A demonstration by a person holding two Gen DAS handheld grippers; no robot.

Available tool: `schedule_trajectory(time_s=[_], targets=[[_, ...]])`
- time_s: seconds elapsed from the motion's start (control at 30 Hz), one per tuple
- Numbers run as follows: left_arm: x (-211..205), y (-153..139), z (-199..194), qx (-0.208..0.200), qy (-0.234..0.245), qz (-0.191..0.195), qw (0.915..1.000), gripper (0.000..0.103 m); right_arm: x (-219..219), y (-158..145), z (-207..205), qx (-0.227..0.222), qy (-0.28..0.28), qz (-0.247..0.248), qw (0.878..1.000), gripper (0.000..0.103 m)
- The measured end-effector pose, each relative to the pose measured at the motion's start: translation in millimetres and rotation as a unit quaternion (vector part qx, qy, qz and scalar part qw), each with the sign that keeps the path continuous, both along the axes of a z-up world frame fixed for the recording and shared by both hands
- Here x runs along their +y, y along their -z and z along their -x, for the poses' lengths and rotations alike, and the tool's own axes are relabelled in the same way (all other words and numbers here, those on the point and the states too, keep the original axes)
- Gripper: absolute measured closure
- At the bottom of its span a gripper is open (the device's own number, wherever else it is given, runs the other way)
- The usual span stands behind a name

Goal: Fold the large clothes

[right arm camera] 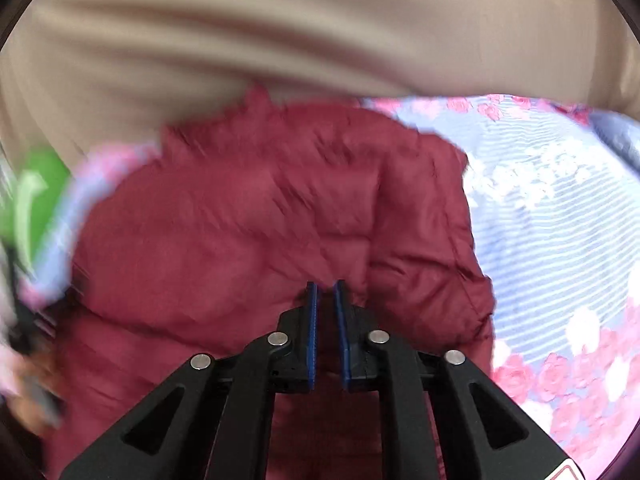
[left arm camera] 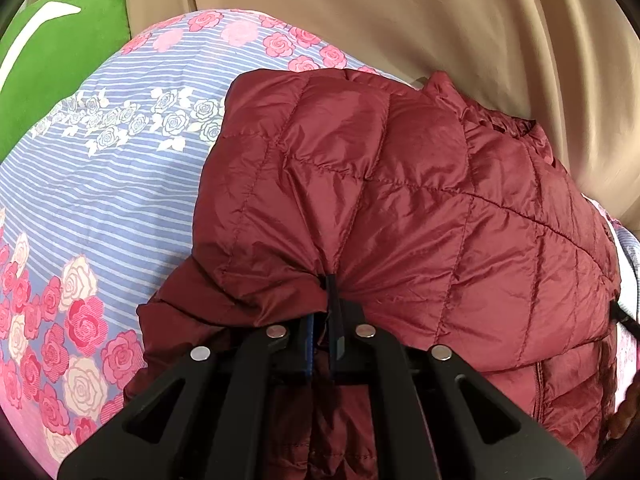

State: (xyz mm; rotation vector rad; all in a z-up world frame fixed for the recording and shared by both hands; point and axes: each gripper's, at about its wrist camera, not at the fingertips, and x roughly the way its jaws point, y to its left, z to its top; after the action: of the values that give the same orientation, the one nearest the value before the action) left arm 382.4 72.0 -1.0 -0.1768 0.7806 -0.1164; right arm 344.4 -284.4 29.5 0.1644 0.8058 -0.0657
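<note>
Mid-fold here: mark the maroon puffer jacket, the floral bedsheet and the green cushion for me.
maroon puffer jacket [left arm camera: 420,184], left wrist view, on its quilted middle panel.
floral bedsheet [left arm camera: 132,184], left wrist view, on the bare striped area left of the jacket.
green cushion [left arm camera: 52,68], left wrist view, on its green face.

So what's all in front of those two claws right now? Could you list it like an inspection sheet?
Surface: bed sheet, blue-striped with pink and white roses, spread under the work.
Job's things: maroon quilted puffer jacket, lying bunched on the sheet.
Clutter: green cushion with a white mark, at the sheet's far left edge.
Grippers: left gripper pinched shut on a jacket fold; right gripper nearly shut over the jacket, with a narrow gap between its blue pads; that view is too blurred to confirm a grip.
Cables: nothing seen.
Surroundings: tan draped fabric behind the bed.
</note>
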Motion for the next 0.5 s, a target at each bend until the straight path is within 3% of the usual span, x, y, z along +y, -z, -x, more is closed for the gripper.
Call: schedule_trajectory(time_s=[0.07, 0.13, 0.2, 0.23, 0.3, 0.4, 0.5], targets=[[-0.1, 0.2, -0.4, 0.000, 0.000, 0.001, 1.0000, 0.098, -8.8, 7.8, -2.0, 0.007, 0.023, 0.016, 1.000, 0.100], [0.2, 0.3, -0.4, 0.000, 0.001, 0.001, 1.0000, 0.099, -22.6, -1.9, 7.0, -0.011, 0.039, -0.026, 0.999, 0.097], [0.2, 0.4, -0.4, 0.001, 0.001, 0.001, 1.0000, 0.098, -26.8, -8.3, 14.7, -0.033, 0.033, -0.039, 0.998, 0.097], [0.2, 0.5, -0.3, 0.001, 0.001, 0.001, 1.0000, 0.098, -27.1, -4.7, 12.7, -0.027, 0.036, -0.026, 0.999, 0.097], [0.5, 0.3, 0.3, 0.000, 0.001, 0.002, 1.0000, 0.098, -29.4, 16.3, 3.9, 0.031, 0.039, -0.003, 0.999, 0.101], [6.4, -4.5, 12.2, 0.002, 0.002, -0.005, 1.0000, 0.096, -36.4, 3.8, 26.1, 0.028, 0.067, -0.018, 0.997, 0.097], [22.8, -14.8, 46.4, 0.006, 0.000, -0.029, 0.9996, 0.068, -40.7, -25.5, 82.0, -0.002, 0.061, -0.031, 0.998, 0.093]])
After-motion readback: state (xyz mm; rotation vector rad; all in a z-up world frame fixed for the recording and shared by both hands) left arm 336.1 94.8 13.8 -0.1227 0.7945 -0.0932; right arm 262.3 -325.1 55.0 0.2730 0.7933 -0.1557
